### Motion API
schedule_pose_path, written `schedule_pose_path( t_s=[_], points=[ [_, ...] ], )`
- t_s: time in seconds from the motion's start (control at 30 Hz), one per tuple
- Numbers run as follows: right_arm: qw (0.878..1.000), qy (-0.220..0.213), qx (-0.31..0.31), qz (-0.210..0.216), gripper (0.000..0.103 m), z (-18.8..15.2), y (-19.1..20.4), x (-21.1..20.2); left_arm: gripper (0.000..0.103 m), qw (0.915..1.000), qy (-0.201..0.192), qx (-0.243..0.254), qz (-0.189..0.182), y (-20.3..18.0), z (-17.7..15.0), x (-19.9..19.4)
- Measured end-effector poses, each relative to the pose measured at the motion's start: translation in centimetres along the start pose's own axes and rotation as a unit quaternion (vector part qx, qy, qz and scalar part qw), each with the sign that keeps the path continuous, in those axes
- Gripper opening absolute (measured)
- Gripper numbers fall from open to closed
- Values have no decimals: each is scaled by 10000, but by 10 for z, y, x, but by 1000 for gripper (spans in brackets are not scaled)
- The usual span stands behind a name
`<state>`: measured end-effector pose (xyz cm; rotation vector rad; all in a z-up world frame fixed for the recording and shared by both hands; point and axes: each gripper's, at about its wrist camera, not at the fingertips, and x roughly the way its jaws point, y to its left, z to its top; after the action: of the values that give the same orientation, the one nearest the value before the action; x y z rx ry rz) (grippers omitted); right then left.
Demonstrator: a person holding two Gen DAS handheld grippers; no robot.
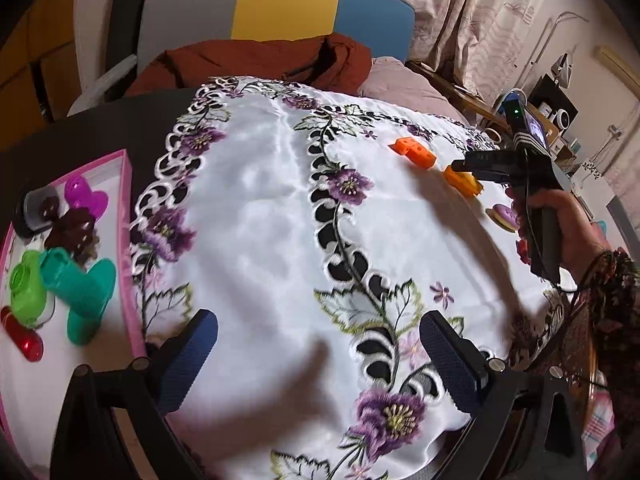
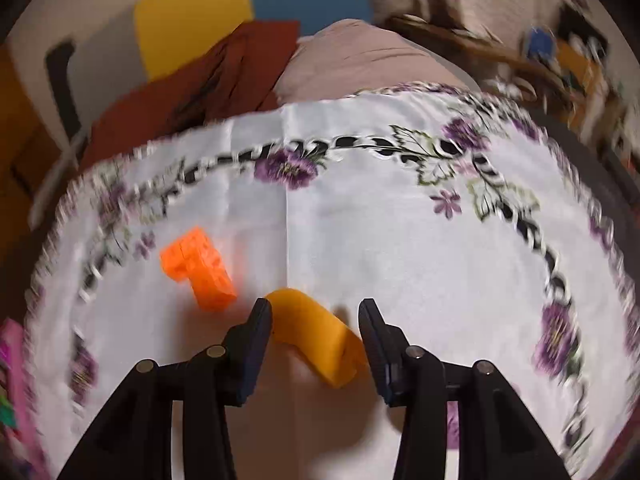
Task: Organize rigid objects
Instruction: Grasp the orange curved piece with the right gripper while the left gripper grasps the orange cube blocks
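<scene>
**Right gripper straddles a yellow-orange piece on the flowered cloth**

Nearest in the right wrist view, the right gripper (image 2: pixel 316 320) points down at the table with its two dark fingers (image 2: pixel 256 340) parted narrowly. A curved yellow-orange piece (image 2: pixel 316 332) lies on the cloth between them. It fills most of the gap and its right end lies close against the right finger, though the blur hides whether the pads press on it. Just to the left, apart from the fingers, sits an orange block (image 2: pixel 200 268) with holes in its faces.

In the left wrist view, the left gripper (image 1: pixel 320 360) hangs over the white embroidered tablecloth (image 1: pixel 260 220) with its blue-padded fingers (image 1: pixel 188 364) spread wide and nothing between them. To the left stands a pink-rimmed tray (image 1: pixel 126 216) holding a teal piece (image 1: pixel 80 292), a green piece (image 1: pixel 26 286), a red piece (image 1: pixel 24 340), a magenta piece (image 1: pixel 84 194) and a dark bunch of grapes (image 1: pixel 76 232).

Further across the cloth, a hand (image 1: pixel 560 224) grips the other tool, and a purple-topped round piece (image 1: pixel 504 218) lies just beside it. Beyond the table's far edge is a rust-red garment (image 1: pixel 260 60) on a chair (image 1: pixel 280 4) with a grey, yellow and blue back.
</scene>
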<state>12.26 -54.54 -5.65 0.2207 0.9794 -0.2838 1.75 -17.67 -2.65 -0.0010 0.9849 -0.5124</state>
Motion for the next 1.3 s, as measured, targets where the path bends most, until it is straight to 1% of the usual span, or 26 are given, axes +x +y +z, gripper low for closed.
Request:
schedule_pose_path(
  t_s=[0.07,0.1,0.2,0.23,0.27,0.3,0.37,0.43,0.53,0.63,0.77,0.87,0.93,1.03,1.1,1.13,1.17,1.2,1.23,1.3],
  points=[
    [10000,-25,-47,-45,46,1,2,2,102,10000,-16,30,-14,-4,6,3],
    [10000,69,-13,-53,46,1,1,6,102,10000,-24,62,-28,-9,12,6],
    [9987,418,180,212,46,-4,-5,13,102,9999,-9,68,-73,-19,26,16],
    [9987,394,239,240,44,-5,-6,12,102,9999,-12,62,-91,-22,30,19],
    [9989,323,239,254,37,-4,-6,10,102,9999,-7,62,-103,-25,35,23],
    [9991,273,208,248,34,-4,-6,8,102,9999,19,76,-89,-30,41,29],
    [9988,355,243,243,28,-5,-6,9,102,9999,41,99,-110,-38,50,37],
    [9977,481,352,312,26,-7,-7,11,102,9998,39,178,-94,-49,60,47],
    [9971,427,484,399,26,-7,-10,7,102,9997,72,225,-46,-61,72,63],
    [9951,278,745,591,26,-5,-17,-1,102,9997,102,216,-44,-73,87,80],
    [9931,181,1040,506,26,-4,-28,-7,103,9992,86,345,163,-95,114,106],
    [9885,234,1409,493,26,-7,-42,-7,103,9979,45,546,341,-115,138,130],
    [9862,277,1562,477,26,-8,-50,-5,103,9971,54,679,342,-127,154,149],
    [9816,299,1803,554,26,-10,-59,-4,103,9970,122,666,377,-140,175,176],
    [9801,271,1878,591,26,-10,-60,-5,103,9973,196,540,455,-144,187,193],
    [9799,257,1890,580,26,-10,-61,-6,103,9977,188,506,404,-145,192,200],
    [9798,247,1903,563,26,-10,-61,-6,103,9974,189,538,430,-147,195,207],
    [9795,242,1924,550,26,-10,-62,-6,103,9967,220,577,535,-149,197,213],
    [9792,249,1937,551,26,-10,-63,-6,102,9955,244,646,645,-151,198,219],
    [9772,298,2011,609,26,-12,-65,-5,100,9931,256,926,676,-158,198,230]
  ],
)
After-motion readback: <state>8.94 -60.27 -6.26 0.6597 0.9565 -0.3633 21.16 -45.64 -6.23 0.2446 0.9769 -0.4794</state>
